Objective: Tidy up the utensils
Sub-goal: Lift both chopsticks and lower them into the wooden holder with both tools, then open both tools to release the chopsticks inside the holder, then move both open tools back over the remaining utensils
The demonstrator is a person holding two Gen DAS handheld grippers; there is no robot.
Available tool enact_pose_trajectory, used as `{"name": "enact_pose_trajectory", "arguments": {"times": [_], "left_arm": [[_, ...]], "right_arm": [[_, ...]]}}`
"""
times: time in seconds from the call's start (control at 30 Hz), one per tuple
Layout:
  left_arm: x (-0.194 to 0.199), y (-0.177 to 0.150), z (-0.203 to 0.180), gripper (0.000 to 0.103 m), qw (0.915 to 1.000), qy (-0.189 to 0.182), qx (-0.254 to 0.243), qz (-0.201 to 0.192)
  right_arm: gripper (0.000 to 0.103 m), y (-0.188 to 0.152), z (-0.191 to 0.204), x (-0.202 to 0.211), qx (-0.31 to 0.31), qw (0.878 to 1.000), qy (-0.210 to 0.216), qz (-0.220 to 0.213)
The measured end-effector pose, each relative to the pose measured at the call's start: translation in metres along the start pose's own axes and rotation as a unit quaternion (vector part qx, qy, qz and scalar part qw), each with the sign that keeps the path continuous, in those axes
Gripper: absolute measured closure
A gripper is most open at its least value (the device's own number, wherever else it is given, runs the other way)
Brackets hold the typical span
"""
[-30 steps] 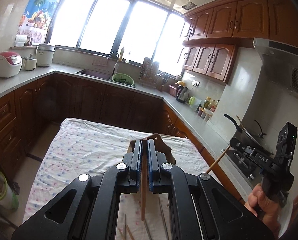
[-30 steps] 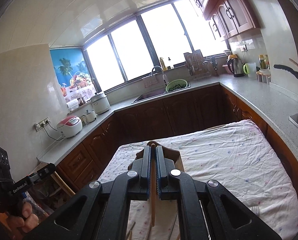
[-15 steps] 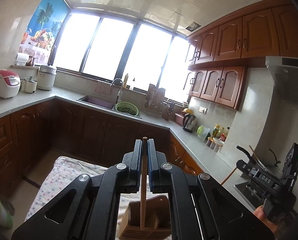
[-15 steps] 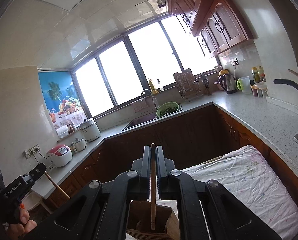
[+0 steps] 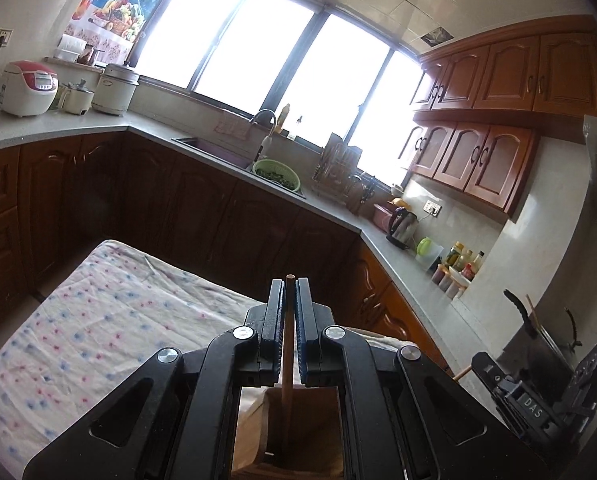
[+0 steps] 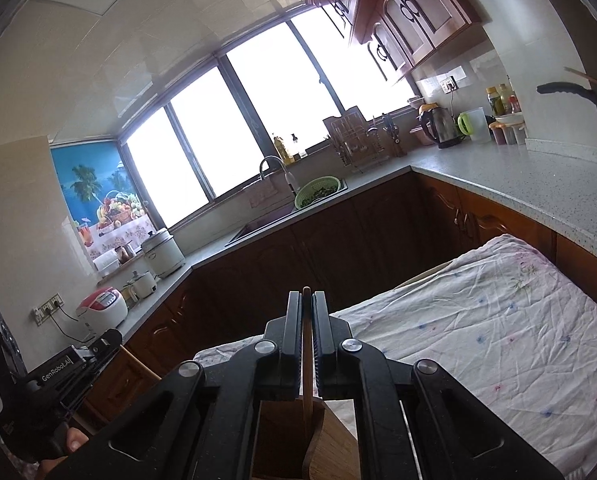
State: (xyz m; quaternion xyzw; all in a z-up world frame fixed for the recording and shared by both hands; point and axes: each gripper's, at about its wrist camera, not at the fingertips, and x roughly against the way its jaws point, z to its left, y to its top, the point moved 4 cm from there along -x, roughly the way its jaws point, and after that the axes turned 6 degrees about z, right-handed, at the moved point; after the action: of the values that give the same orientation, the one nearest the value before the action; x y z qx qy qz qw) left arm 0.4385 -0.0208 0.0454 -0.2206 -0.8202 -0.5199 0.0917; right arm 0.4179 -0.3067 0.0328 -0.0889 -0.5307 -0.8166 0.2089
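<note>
The left hand-held gripper (image 5: 286, 284) is clamped on a chopstick (image 5: 285, 360), which stands upright between the pads, its top just clearing the fingertips and its lower end down inside the wooden holder (image 5: 276, 432) directly beneath. The right hand-held gripper (image 6: 306, 296) grips a second chopstick (image 6: 307, 360) the same way: long axis vertical, tip down in the holder (image 6: 282, 440) (how deep either stick reaches cannot be told).

In the left wrist view the cloth (image 5: 98, 312) spreads wide to the left of the holder, flat and bare out to its far edge, with dark cabinets (image 5: 202, 216) beyond. To the right, the cloth's edge lies close to the holder, then the kitchen counter (image 5: 402, 264) with a kettle (image 5: 402, 222) and bottles (image 5: 462, 260).

In the right wrist view the left hand-held gripper shows at the left edge, near the holder. To the right of the holder the cloth runs open and wrinkled to its far corner, just beside the kitchen counter.
</note>
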Motion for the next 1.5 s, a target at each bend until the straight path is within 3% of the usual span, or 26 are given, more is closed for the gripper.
{"name": "enact_pose_trajectory", "arguments": {"times": [0.37, 0.43, 0.47, 0.53, 0.57, 0.6, 0.63, 0.67, 0.7, 0.73, 0.9, 1.1, 1.5], "left_arm": [[-0.006, -0.006, 0.0, 0.098, 0.9995, 0.022, -0.02, 0.015], [-0.008, -0.005, 0.003, 0.095, 0.9994, 0.02, -0.016, 0.022], [-0.009, -0.005, 0.004, 0.093, 0.9994, 0.02, -0.014, 0.026], [-0.008, -0.006, 0.006, 0.069, 0.9993, 0.024, -0.009, 0.029], [-0.006, -0.006, 0.007, 0.061, 0.9993, 0.025, -0.006, 0.027], [-0.003, -0.006, 0.008, 0.05, 0.9993, 0.026, -0.005, 0.025], [0.0, -0.006, 0.008, 0.045, 0.9994, 0.025, -0.003, 0.022], [0.004, -0.006, 0.009, 0.043, 0.9995, 0.025, -0.002, 0.022], [0.006, -0.007, 0.01, 0.035, 0.9993, 0.028, -0.001, 0.023], [0.01, -0.007, 0.011, 0.026, 0.9993, 0.031, -0.001, 0.023], [0.034, -0.015, 0.019, 0.007, 0.9987, 0.044, 0.005, 0.023], [0.066, -0.032, 0.028, 0.004, 0.9978, 0.052, 0.0, 0.04], [0.147, -0.088, 0.038, 0.003, 0.9948, 0.067, -0.015, 0.075]], "right_arm": [[0.098, 0.0, -0.002, -0.006, 0.009, 1.0, -0.004, 0.011], [0.093, 0.001, -0.002, -0.009, 0.006, 1.0, -0.001, 0.021], [0.093, 0.001, -0.002, -0.01, 0.006, 1.0, -0.001, 0.024], [0.093, 0.001, -0.001, -0.009, 0.006, 1.0, -0.001, 0.027], [0.089, 0.001, -0.001, -0.009, 0.006, 1.0, -0.004, 0.029], [0.079, 0.002, -0.002, -0.008, 0.003, 1.0, -0.007, 0.031], [0.069, 0.002, -0.003, -0.007, -0.001, 0.999, -0.007, 0.031], [0.046, 0.002, -0.004, -0.005, -0.006, 1.0, -0.003, 0.029], [0.03, 0.002, -0.005, -0.001, -0.011, 1.0, -0.001, 0.024], [0.026, 0.002, -0.006, 0.004, -0.014, 1.0, -0.003, 0.018], [0.012, 0.003, -0.007, 0.023, -0.024, 1.0, 0.01, 0.015], [0.004, -0.009, -0.002, 0.052, -0.022, 0.999, 0.022, 0.032], [0.002, -0.065, 0.003, 0.12, 0.015, 0.997, 0.022, 0.078]]}}
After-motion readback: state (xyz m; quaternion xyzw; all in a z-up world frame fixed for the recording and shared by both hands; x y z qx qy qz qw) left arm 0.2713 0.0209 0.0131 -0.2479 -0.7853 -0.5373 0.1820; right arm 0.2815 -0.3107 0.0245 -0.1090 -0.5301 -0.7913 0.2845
